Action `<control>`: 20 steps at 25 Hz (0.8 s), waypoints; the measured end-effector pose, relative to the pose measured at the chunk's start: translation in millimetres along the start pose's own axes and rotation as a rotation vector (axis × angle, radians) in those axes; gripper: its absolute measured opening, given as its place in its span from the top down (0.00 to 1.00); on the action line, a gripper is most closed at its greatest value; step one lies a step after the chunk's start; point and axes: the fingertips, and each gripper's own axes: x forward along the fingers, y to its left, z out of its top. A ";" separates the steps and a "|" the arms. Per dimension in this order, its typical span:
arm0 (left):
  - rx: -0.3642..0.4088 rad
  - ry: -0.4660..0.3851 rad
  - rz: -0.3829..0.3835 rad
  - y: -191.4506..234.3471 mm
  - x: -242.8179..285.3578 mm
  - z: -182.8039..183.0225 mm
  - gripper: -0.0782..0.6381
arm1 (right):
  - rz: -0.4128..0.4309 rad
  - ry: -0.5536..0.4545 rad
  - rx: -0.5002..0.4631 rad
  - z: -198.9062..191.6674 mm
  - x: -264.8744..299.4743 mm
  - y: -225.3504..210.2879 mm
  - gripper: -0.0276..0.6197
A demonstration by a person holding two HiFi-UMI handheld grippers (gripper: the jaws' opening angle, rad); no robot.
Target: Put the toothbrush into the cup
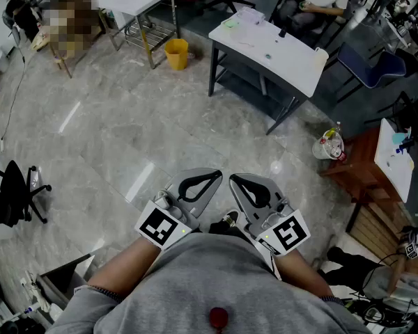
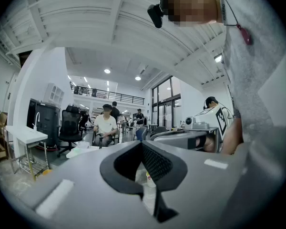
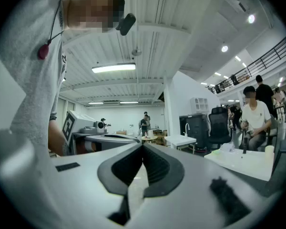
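Note:
No toothbrush and no cup show in any view. In the head view both grippers are held close to the person's grey-shirted body, side by side above the floor and pointing level. My left gripper [image 1: 218, 173] has its jaws closed tip to tip with nothing between them, as the left gripper view [image 2: 142, 143] also shows. My right gripper [image 1: 232, 178] is likewise shut and empty, its tips meeting in the right gripper view [image 3: 143, 145]. Each gripper view catches the other gripper beside it.
A white table [image 1: 303, 72] stands ahead across the grey stone floor, with a yellow bucket [image 1: 176, 53] to its left. A black office chair [image 1: 14, 193] is at the left, a bag of bottles [image 1: 329, 145] and a wooden unit [image 1: 359, 176] at the right. People sit further back.

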 end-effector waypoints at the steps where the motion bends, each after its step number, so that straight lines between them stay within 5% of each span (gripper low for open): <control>1: -0.002 -0.002 0.000 1.1 -5.7 -0.5 0.88 | -0.001 -0.001 0.000 -0.3 3.3 5.1 0.95; 20: -0.012 -0.010 -0.046 47.2 -46.2 -5.0 0.88 | -0.105 0.003 0.052 -11.1 49.2 28.9 0.95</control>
